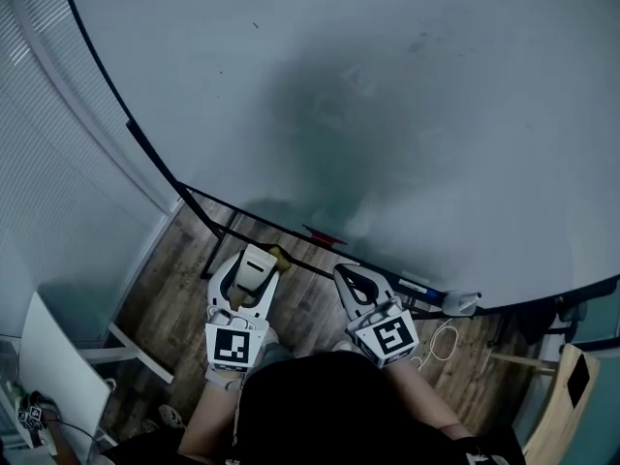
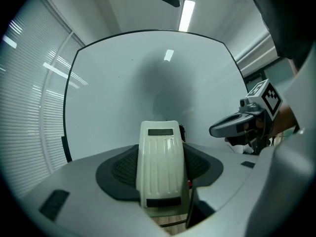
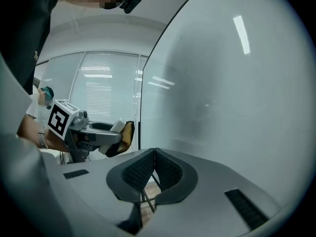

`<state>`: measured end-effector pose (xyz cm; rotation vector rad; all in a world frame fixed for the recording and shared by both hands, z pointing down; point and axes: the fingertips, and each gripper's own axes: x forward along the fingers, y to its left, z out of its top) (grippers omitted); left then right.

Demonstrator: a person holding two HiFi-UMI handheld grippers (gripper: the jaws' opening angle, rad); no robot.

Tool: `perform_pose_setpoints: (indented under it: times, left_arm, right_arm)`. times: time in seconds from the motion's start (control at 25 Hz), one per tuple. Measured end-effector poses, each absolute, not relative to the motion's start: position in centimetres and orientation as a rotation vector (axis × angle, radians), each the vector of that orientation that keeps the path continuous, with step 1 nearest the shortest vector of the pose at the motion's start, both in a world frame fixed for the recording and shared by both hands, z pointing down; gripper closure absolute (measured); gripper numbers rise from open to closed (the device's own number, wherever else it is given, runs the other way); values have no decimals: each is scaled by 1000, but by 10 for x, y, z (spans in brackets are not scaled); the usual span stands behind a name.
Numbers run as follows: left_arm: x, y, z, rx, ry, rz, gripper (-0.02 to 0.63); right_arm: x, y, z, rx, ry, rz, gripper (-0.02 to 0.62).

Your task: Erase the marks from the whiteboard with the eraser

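The whiteboard (image 1: 407,114) fills the head view, with a wide grey smudge (image 1: 325,114) across its middle and a few faint specks. My left gripper (image 1: 252,277) is shut on a cream eraser (image 1: 255,267), held low in front of the board's bottom edge. In the left gripper view the eraser (image 2: 160,167) stands upright between the dark pads, and the whiteboard (image 2: 123,83) lies ahead. My right gripper (image 1: 347,272) hangs beside it, shut with nothing in it; its pads (image 3: 168,169) meet. The right gripper view shows the left gripper (image 3: 106,136) holding the eraser (image 3: 118,127).
Along the board's lower edge runs a tray (image 1: 387,277) with a blue-capped marker (image 1: 423,289) and a red object (image 1: 323,234). The board's stand legs (image 1: 218,245) rest on the wooden floor. A white table (image 1: 58,376) is at left, a wooden chair (image 1: 567,395) at right.
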<state>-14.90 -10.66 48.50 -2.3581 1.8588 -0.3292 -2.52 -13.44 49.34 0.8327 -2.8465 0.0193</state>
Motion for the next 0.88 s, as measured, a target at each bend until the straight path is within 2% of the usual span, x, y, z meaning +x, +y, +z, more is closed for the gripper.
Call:
perform_pose_setpoints:
  times: [0.88]
  left_arm:
    - [-155,-110,493,-2360,1954,-299,347]
  right_arm:
    - [-51,-137,492,671,-2889,-12,568]
